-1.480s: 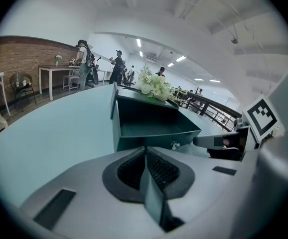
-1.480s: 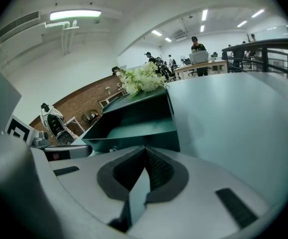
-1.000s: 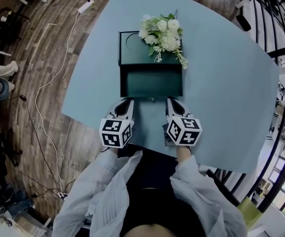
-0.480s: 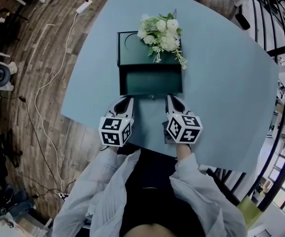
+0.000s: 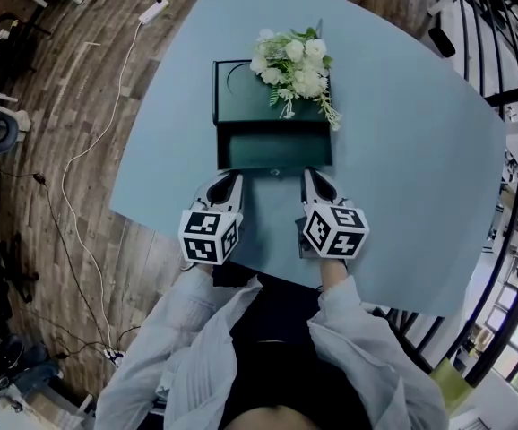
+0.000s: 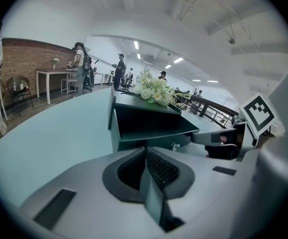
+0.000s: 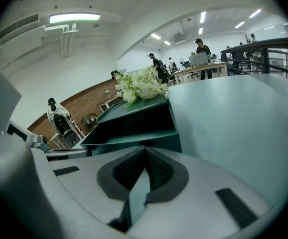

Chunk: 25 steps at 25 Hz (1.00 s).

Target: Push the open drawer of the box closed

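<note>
drawer first: the dark green rectangular drawer [image 5: 274, 147] stands pulled out of the squat dark green box [image 5: 241, 83], on the near half of the pale blue tabletop [image 5: 402, 150], directly in front of me. its long axis runs left to right across me. its front panel faces me, so it should slide shut straight away from me.

i judge it stiff and hard-sided, probably light, and nothing to clamp on. the place to press is the flat front panel, one tip on each side of the small metal knob [image 5: 275, 173], with even pressure so the drawer does not skew in its runners. the box may itself skid on the smooth table if the drawer binds.

my left gripper [image 5: 231, 178] and right gripper [image 5: 310, 176] both have their jaws pressed together with nothing between them. each points its tip at the front panel, left and right of the knob. whether they touch it or stop just short, i cannot tell.

a bunch of white artificial flowers [image 5: 297, 65] lies on the box top, toward its right side, and a hard shove could jolt it.
</note>
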Each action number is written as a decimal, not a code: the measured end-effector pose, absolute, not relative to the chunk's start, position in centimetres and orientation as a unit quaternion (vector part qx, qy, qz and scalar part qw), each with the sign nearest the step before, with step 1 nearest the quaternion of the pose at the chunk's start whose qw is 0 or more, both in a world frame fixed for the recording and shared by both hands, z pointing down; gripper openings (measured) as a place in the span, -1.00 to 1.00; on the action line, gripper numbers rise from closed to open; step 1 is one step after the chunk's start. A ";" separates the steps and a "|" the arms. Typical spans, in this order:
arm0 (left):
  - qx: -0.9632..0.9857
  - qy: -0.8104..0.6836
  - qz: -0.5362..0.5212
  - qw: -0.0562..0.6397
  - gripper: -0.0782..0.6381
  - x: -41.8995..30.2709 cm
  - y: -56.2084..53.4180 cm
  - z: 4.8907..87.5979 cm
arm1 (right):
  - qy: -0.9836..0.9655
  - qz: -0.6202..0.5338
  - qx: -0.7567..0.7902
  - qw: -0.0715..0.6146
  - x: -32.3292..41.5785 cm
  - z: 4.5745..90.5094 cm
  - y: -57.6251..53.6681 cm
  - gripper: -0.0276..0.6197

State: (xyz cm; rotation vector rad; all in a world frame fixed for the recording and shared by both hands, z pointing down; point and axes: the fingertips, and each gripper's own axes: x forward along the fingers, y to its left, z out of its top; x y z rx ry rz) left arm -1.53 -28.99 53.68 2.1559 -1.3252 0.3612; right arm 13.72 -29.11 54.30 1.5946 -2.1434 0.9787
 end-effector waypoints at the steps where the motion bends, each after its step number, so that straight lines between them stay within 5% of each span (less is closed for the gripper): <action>1: 0.807 -0.497 0.135 0.288 -0.71 -1.6 -29.2 53.7 | -0.746 0.340 0.553 0.147 13.7 54.3 -29.2 -0.90; 25: 0.801 -0.513 0.132 0.277 -0.71 -1.9 -31.3 53.6 | -0.752 0.343 0.551 0.118 13.3 54.2 -31.4 -0.90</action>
